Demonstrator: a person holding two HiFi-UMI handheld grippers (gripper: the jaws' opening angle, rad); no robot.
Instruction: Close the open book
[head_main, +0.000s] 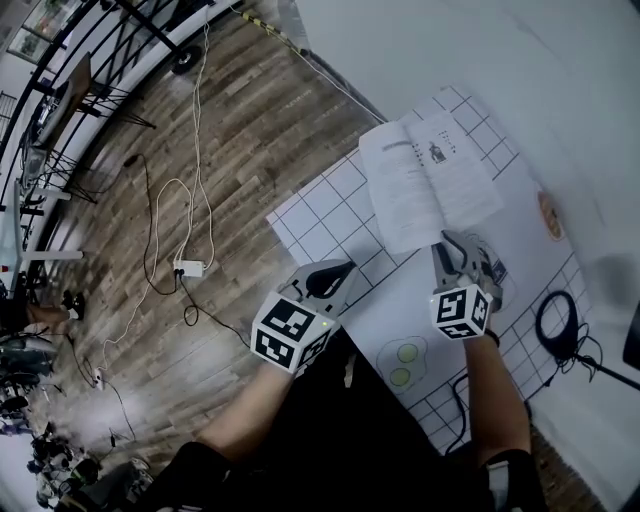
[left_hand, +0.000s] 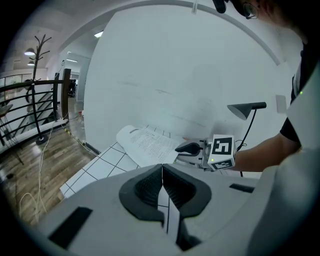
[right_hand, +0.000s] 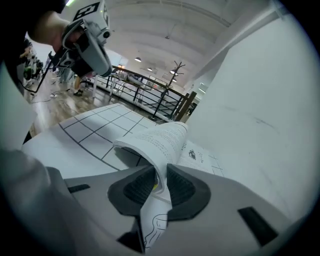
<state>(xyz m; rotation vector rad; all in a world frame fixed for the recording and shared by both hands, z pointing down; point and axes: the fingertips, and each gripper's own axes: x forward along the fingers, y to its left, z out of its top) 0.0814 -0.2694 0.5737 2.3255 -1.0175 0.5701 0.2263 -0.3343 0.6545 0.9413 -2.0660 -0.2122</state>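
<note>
Here the open book (head_main: 425, 180) lies on the grid-printed mat (head_main: 320, 215), with a sheaf of its near pages curled upward. The right gripper (head_main: 452, 245) pinches those pages at the book's near edge and hides that corner. The left gripper (head_main: 325, 280) hovers left of the book, its jaws pressed together on nothing. The book's print is too small to read.

Head view steeply down over the book (head_main: 428, 178), both gripper views low, facing it, right one nearest.
</note>
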